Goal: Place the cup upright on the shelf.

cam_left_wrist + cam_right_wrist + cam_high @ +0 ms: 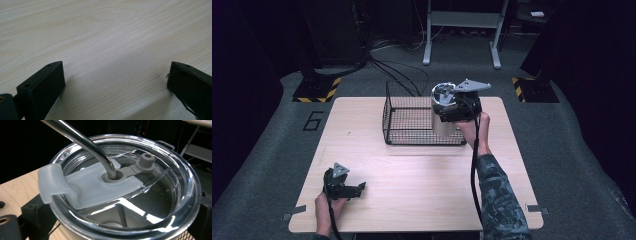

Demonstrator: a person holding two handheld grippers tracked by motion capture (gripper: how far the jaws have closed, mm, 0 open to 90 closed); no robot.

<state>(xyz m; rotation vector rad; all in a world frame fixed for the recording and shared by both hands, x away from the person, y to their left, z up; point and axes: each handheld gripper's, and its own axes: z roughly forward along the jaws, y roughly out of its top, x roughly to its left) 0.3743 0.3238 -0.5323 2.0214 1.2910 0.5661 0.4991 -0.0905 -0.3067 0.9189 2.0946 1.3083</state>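
Gripping steel tumbler in right gripper, apparently above wire basket right edge.
Left gripper spread wide, holding nothing, low over bare table near front edge.

We see the black wire-mesh basket standing at the far middle of the pale wooden desk. Our right gripper holds the lidded steel tumbler at the basket's right end. Our left gripper rests at the desk's near left corner, well apart.
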